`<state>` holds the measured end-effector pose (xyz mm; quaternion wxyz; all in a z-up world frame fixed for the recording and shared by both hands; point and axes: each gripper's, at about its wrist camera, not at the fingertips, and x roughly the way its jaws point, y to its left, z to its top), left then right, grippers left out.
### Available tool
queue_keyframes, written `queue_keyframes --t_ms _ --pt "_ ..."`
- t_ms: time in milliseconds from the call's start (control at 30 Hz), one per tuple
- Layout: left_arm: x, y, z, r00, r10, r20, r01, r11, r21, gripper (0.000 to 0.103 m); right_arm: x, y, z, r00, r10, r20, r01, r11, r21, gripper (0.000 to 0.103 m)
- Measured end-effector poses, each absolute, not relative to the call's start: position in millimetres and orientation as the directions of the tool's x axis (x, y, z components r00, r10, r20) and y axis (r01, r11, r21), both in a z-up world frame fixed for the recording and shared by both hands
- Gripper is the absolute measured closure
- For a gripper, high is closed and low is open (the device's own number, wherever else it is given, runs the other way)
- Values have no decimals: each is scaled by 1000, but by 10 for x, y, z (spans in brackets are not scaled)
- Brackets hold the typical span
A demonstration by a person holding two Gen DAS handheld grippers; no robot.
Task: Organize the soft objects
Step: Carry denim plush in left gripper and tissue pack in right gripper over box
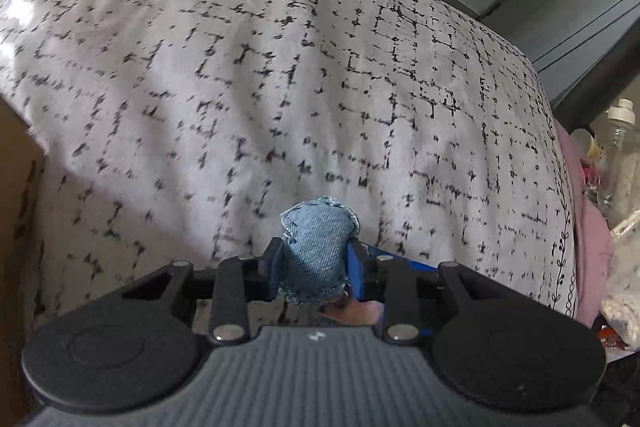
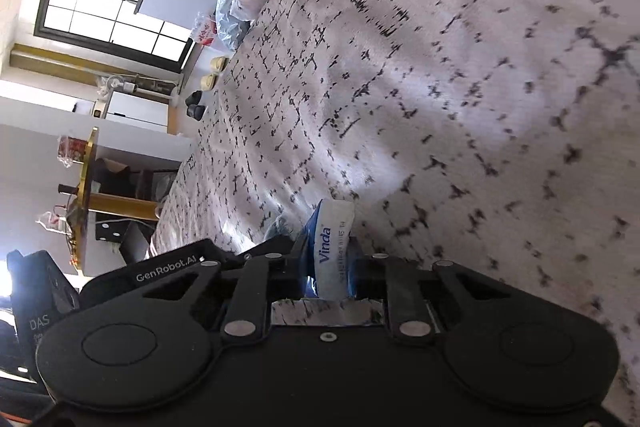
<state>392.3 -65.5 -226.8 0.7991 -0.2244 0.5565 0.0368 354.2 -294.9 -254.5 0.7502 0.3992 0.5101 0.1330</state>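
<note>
My left gripper [image 1: 316,255] is shut on a small blue denim pouch [image 1: 318,239], which stands up between the fingers above a white bedcover with a black broken-grid print [image 1: 280,67]. My right gripper [image 2: 328,259] is shut on a blue and white Vinda tissue pack [image 2: 330,247], held on edge close over the same bedcover [image 2: 460,87]. The right wrist view is rolled sideways. The left gripper's black body shows at the lower left of the right wrist view [image 2: 168,273].
A pink sheet edge [image 1: 588,211] and bottles and bags [image 1: 620,155] lie right of the bed. A brown box side [image 1: 16,207] is at the left. Plastic bags [image 2: 236,15], slippers [image 2: 200,99], a window and a round table [image 2: 86,199] lie beyond the bed.
</note>
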Motion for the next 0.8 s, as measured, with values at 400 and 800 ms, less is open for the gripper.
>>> queue_keyframes --t_ms 400,800 --pt "3512 -557 -1944 430 -170 -887 -282 907 -311 72 3344 -2863 -2128 486 557 -674 123 720 683 85" --pt "3127 -391 -1590 483 -143 -864 -280 909 -308 71 3101 -2681 -1747 525 511 -681 47 781 623 85"
